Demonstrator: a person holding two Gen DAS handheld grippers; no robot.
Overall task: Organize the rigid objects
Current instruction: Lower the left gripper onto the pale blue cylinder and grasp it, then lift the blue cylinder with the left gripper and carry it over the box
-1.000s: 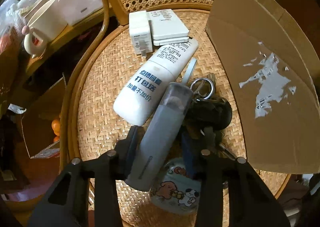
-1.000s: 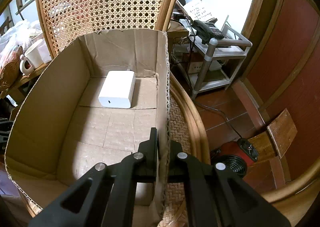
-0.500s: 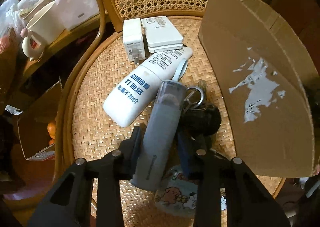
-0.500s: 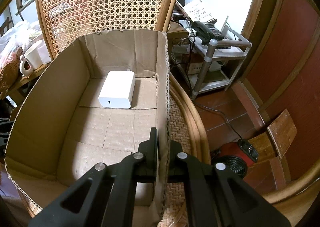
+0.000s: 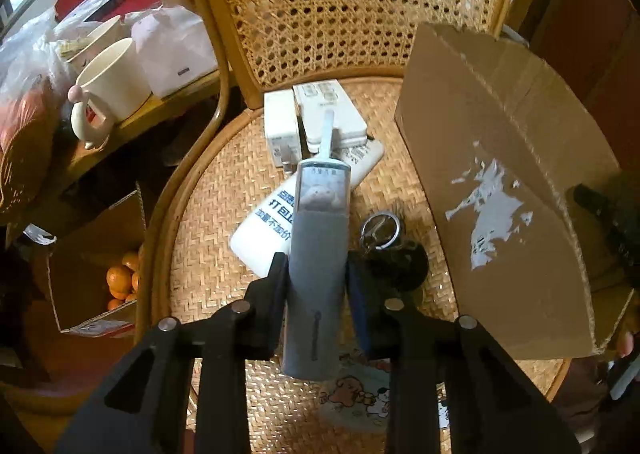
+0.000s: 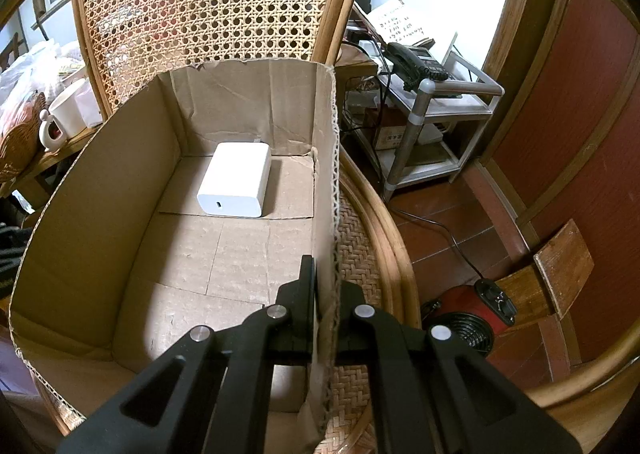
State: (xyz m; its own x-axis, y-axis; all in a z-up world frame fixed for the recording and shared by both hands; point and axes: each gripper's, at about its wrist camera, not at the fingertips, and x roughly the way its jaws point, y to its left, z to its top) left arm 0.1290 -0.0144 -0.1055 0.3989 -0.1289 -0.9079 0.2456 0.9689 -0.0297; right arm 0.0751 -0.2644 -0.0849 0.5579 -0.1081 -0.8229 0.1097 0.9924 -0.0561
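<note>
The grey tube [image 5: 316, 274] sits between the left gripper's [image 5: 316, 274] closing jaws, pads pressing its sides, raised above the wicker seat [image 5: 200, 214]. The gripper tilts steeply down. The tube has a clear cap and a pale strap. The right gripper [image 6: 325, 294], also angled down, is clenched on the box [image 6: 120, 182] wall.

Both grippers showing matte black plastic. Left gripper [image 5: 316, 278]: angular ribbed arms, round silver screw heads along top, a blue pad lining one finger. Right gripper [image 6: 324, 286]: same build, four silver screws, thin flat fingers.
</note>
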